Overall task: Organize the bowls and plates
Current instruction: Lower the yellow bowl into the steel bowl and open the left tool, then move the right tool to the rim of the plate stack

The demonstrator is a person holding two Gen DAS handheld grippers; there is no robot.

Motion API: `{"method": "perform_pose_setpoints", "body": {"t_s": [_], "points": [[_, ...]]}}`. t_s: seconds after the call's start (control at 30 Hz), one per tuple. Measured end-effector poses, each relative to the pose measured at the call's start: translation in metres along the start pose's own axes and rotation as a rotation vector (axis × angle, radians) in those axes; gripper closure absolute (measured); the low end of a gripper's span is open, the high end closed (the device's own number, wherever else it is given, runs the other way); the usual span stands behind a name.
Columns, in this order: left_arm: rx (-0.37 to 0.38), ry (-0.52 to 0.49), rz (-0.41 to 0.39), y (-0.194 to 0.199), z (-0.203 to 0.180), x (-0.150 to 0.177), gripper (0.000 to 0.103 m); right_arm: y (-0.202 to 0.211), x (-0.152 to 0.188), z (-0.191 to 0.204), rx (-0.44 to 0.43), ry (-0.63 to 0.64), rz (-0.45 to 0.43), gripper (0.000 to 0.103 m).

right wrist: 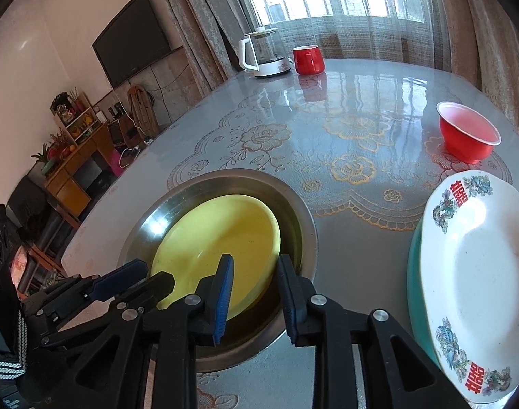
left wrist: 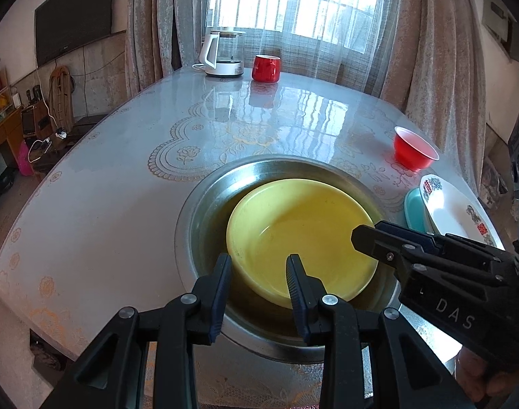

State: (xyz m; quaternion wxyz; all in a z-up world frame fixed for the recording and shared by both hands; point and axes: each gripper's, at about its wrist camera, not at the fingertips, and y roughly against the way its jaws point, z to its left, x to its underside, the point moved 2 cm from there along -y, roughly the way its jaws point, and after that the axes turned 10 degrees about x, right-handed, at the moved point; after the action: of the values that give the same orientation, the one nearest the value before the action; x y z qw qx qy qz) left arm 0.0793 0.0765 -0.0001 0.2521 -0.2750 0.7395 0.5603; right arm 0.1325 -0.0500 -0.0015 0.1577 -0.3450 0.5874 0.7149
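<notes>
The table [left wrist: 99, 204] carries everything, a wide glossy top with a lace-patterned cover under glass. On it, near the front edge, sits one big steel basin [left wrist: 204, 204], and tilted inside it one yellow plate [left wrist: 303, 238], its near rim propped against the basin wall.

Both grippers hang over that near rim. The left gripper [left wrist: 259, 269] has its jaws part open astride the plate's edge, one finger outside the rim and one over the plate; I can't make out that either pad presses on it. The right gripper [right wrist: 254, 272] is likewise part open, its left finger over the plate and its right finger over the basin wall, nothing clamped that I can see.

To my eye the step is seating the yellow plate, or taking hold of it. Either way I'd bite well over the rim, not just its lip, since glazed ware slides, and I'd keep the steel basin wall out of the jaws.

Counting downward by size: one table, one basin, one yellow plate, one white patterned plate [right wrist: 481, 279] lying on one teal dish [right wrist: 416, 293] to the right, one glass kettle [left wrist: 222, 54] at the far edge, one red mug [left wrist: 265, 67] beside it, one small red bowl [right wrist: 467, 133], and two grippers.
</notes>
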Motion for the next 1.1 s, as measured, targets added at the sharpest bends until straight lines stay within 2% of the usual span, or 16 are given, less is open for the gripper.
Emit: {"method": "perform_pose_setpoints", "body": {"t_s": [0.17,0.53,0.63,0.83,1.1], "points": [[-0.025,-0.023,-0.020,0.003,0.000,-0.002,0.064,-0.001,0.004,0.011,0.032,0.068,-0.013,0.078],[-0.033,-0.040,-0.031,0.004,-0.001,0.001,0.062,-0.003,0.003,0.009,0.015,0.042,-0.030,0.077],[-0.035,-0.041,-0.034,0.005,-0.001,0.001,0.062,-0.001,0.005,0.007,0.003,0.028,-0.037,0.076],[-0.045,-0.051,-0.043,0.009,-0.004,0.002,0.057,0.009,0.004,-0.004,-0.024,-0.042,-0.061,0.067],[-0.047,-0.060,-0.048,0.013,-0.007,0.002,0.057,0.027,0.003,-0.017,-0.034,-0.102,-0.107,0.063]]}}
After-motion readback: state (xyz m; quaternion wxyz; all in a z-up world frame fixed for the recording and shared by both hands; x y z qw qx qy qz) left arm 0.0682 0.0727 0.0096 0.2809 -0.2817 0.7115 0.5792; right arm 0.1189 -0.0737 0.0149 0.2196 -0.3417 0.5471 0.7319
